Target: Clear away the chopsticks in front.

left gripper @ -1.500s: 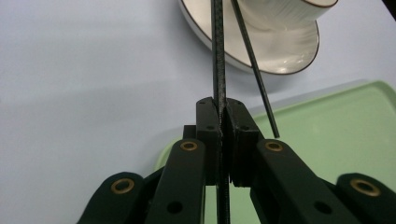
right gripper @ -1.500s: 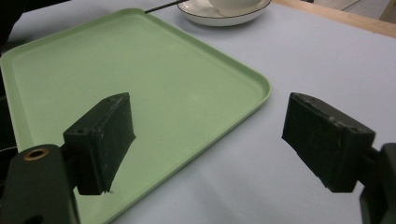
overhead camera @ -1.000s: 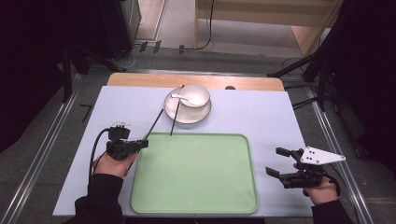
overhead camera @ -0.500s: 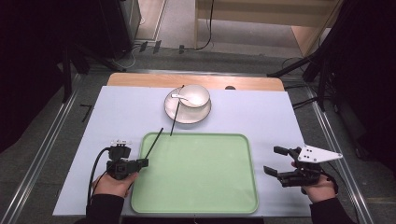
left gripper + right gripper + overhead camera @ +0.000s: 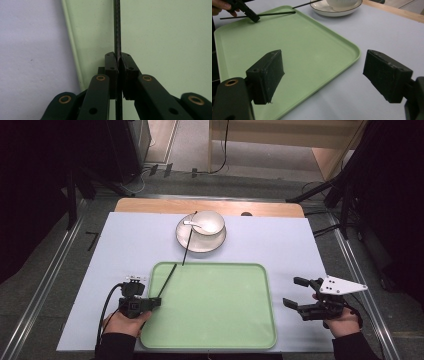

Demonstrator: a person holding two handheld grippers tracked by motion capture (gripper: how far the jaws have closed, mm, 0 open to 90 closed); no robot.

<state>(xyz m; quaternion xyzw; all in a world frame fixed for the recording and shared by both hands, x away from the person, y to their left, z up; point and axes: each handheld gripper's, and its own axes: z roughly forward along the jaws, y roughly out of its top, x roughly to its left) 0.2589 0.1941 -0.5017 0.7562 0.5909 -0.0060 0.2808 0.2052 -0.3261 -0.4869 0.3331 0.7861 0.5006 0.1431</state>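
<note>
My left gripper (image 5: pixel 156 301) is at the near left corner of the green tray (image 5: pixel 220 342), shut on a thin black chopstick (image 5: pixel 168 279). The stick slants away over the tray's left rim. In the left gripper view the jaws (image 5: pixel 119 56) pinch the chopstick (image 5: pixel 117 25) above the tray floor (image 5: pixel 162 37). A second black chopstick (image 5: pixel 189 240) leans on a white plate (image 5: pixel 215 245) that carries a white bowl (image 5: pixel 212 222) with a spoon (image 5: pixel 192 224). My right gripper (image 5: pixel 291 291) hangs open and empty beside the tray's right edge; its jaws (image 5: pixel 322 72) stand wide apart.
The tray lies on a pale lavender mat (image 5: pixel 125 245) covering the table. A wooden strip (image 5: pixel 150 206) runs along the far edge. Metal rails (image 5: pixel 55 265) flank the table, with dark stands and cables beyond. In the right gripper view the left gripper (image 5: pixel 249 13) is at the tray's far corner.
My left gripper has carried the chopstick toward the person, from beside the tray's far left corner to its near left corner. The right gripper stayed still.
</note>
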